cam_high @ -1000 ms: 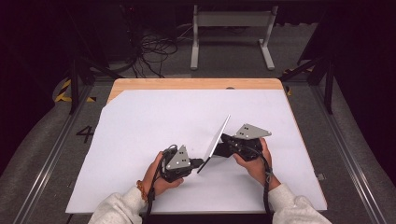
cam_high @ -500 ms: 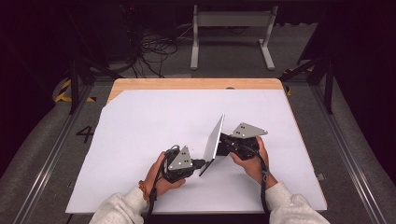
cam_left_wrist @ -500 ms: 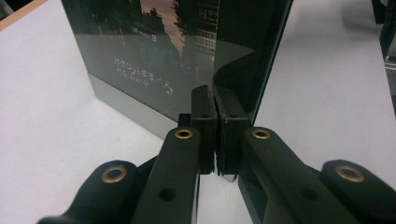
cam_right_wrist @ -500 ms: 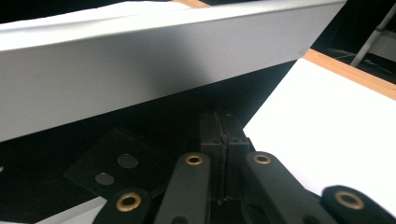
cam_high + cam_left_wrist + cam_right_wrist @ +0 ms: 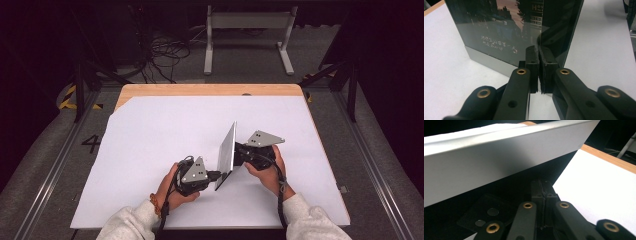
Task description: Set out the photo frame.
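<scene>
Since the earlier frames, the thin flat card with a grey back and a dark glossy printed face [image 5: 227, 154] has tipped from a shallow lean to nearly upright, and both hands have drawn a little closer together.

Nearest the person, the left gripper [image 5: 216, 175] has its jaws pressed together on the card's low corner; in the left gripper view the black pads [image 5: 532, 67] pinch the card's [image 5: 506, 32] edge, with its night-street picture and pale writing rising behind them toward 12 o'clock. Just beyond, at about 2 o'clock from the left gripper, the right gripper [image 5: 239, 152] meets the card's grey back partway up. In the right gripper view its jaws [image 5: 541, 195] stand shut together, but I cannot tell whether they bite the card or merely brace it; the grey slab [image 5: 499, 157] spans the view above them.

My judgement: the step in hand is standing or flipping the card between the two claws above the white sheet-covered table [image 5: 150, 130]. Next calls for a steady swing with the left claw's pinch kept firm, lest the slick card slip.
</scene>
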Demonstrator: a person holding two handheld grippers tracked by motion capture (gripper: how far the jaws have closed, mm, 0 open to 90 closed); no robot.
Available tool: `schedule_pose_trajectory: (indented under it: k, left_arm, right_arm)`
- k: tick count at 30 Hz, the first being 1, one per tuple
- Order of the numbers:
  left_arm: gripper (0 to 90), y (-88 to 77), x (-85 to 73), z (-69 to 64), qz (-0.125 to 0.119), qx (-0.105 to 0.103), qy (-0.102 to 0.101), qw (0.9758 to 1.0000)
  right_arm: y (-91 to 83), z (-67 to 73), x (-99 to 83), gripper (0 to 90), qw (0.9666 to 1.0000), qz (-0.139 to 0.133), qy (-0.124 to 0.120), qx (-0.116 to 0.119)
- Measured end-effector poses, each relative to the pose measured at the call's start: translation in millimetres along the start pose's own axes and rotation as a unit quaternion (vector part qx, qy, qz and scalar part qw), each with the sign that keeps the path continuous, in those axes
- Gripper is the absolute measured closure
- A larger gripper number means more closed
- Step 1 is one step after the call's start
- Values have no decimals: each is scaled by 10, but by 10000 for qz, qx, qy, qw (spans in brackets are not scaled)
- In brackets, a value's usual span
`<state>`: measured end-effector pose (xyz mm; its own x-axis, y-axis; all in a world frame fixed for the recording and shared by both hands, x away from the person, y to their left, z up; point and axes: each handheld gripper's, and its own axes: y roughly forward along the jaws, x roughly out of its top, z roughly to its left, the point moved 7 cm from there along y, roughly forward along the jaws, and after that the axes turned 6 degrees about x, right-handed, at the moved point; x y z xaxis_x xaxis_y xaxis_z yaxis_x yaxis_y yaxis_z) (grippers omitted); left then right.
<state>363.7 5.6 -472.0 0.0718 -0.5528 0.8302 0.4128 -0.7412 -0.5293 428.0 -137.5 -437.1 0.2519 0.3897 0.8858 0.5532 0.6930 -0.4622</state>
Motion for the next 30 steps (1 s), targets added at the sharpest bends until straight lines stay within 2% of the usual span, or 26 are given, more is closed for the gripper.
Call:
schedule_pose_trajectory:
  k: [7, 11, 13, 18, 22, 26, 30]
  left_arm:
    - [860, 10, 5, -2, 10, 23, 25, 10000]
    - [843, -3, -6, -12, 38, -31, 68, 10000]
    - [837, -25, -11, -17, 39, -22, 134, 9999]
    - [853, -122, -39, -5, 8, -4, 87, 10000]
    - [852, -145, -81, -6, 83, -63, 83, 9999]
    - [847, -150, -110, -58, 118, -183, 123, 9997]
    - [842, -147, -102, -87, 131, -216, 171, 9995]
  right_arm:
    - [-3, -1, -3, 900, 10000, -29, 2, 33]
    - [-21, -13, -8, 861, 10000, -24, 12, -9]
    - [-59, -16, -7, 847, 10000, -16, -13, -20]
    - [-184, -50, -41, 818, 9999, 19, 16, -135]
    - [-234, -66, -56, 816, 9999, -13, 60, -143]
    - [-285, 66, -48, 830, 9999, -44, -60, 75]
    - [-332, 164, -48, 850, 9997, -82, -140, 189]
